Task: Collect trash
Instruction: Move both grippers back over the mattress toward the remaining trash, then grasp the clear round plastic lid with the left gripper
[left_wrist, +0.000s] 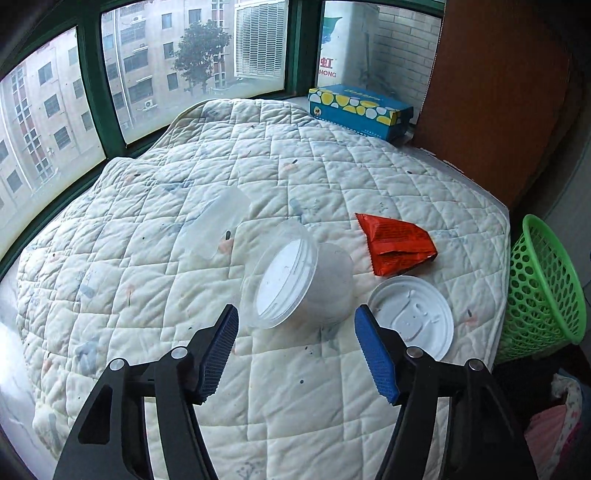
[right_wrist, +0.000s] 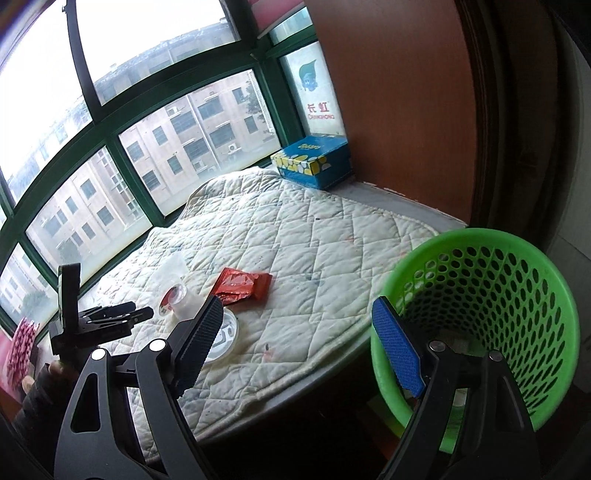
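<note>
Clear plastic tub (left_wrist: 295, 280) lies on its side on quilted pad (left_wrist: 147, 258), mouth toward left gripper (left_wrist: 295, 354) — jaws spread, nothing between pads, tub just beyond tips. White lid (left_wrist: 413, 317) flat beside tub; red wrapper (left_wrist: 395, 243) near. Right gripper (right_wrist: 295, 350) spread, empty — green basket (right_wrist: 480, 240) off pad's edge, mouth tilted toward it.

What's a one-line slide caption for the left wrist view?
Open left gripper approaches a tipped clear plastic tub on the quilted pad, beside white lid and red wrapper.
</note>
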